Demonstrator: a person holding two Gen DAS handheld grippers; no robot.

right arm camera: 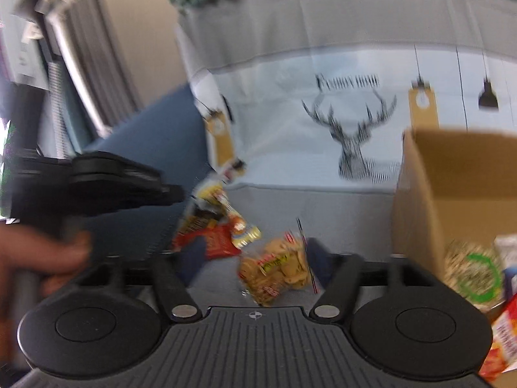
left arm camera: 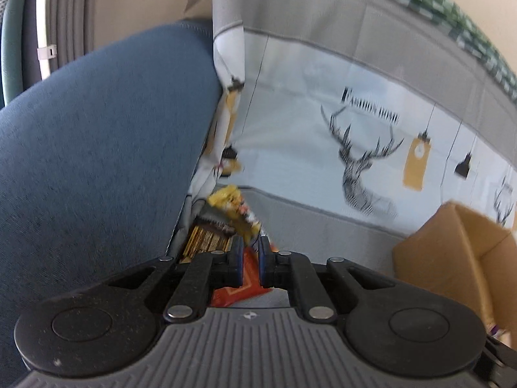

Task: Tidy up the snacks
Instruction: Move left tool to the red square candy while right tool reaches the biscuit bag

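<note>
Several snack packets lie in a heap against a blue cushion: a yellow packet, a gold and brown packet and an orange-red packet. My left gripper hangs over this heap with its jaws nearly together. The yellow packet's lower corner reaches its fingertips; the blur hides whether it is pinched. My right gripper is open. A clear bag of beige snacks lies on the grey cloth between its blurred fingers, untouched by the pads.
An open cardboard box stands at the right, with a green-ringed packet and a red packet inside. A deer-print cloth hangs behind. The blue cushion fills the left. A hand grips the left gripper's handle.
</note>
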